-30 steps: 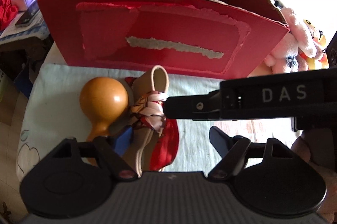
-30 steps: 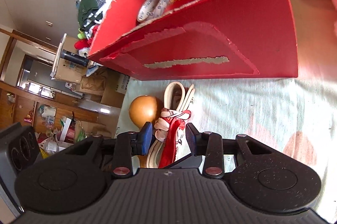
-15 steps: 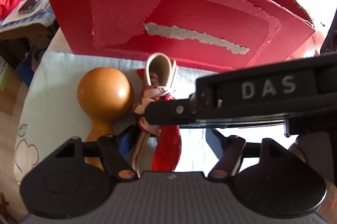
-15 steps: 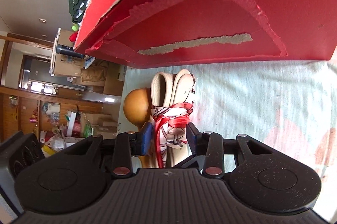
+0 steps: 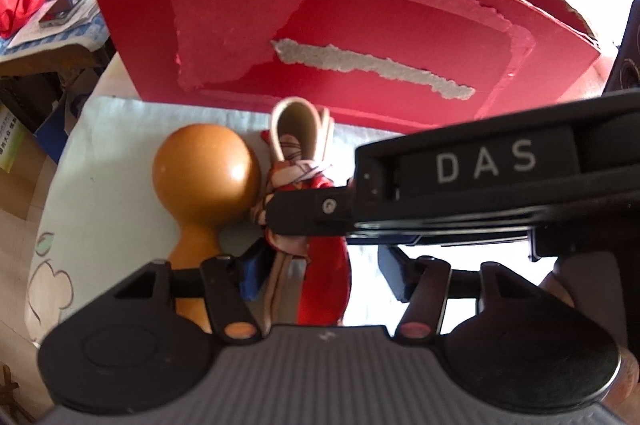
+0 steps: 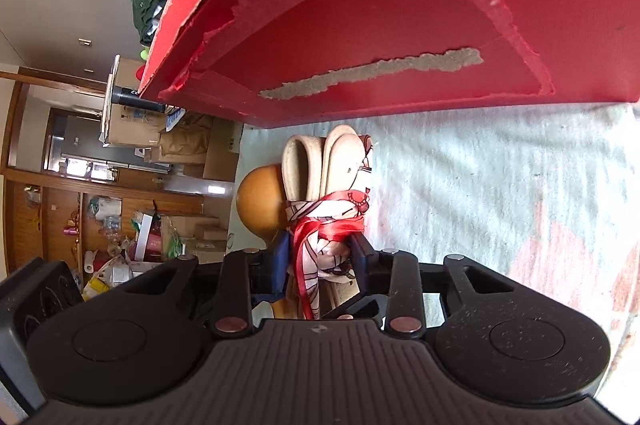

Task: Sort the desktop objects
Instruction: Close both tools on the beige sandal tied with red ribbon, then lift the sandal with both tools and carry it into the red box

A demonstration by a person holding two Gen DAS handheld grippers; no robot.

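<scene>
Red cardboard box (image 5: 360,37) at the back of the cloth-covered counter (image 6: 500,193). Just before it, gourd (image 5: 204,177) touching the ribbon-tied strap bundle (image 6: 320,185), long axis toward the box. Right tongs (image 6: 320,261) clenched across the bundle's knot; left tongs (image 5: 320,273) released, straddling its near end.

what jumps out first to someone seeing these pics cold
The big red cardboard box fills the back, its front face torn down to grey board. In front of it, on the pale cloth, lies a beige strap bundle tied with a red and white scarf, touching an orange gourd. The right gripper is closed around the scarf knot.
</scene>
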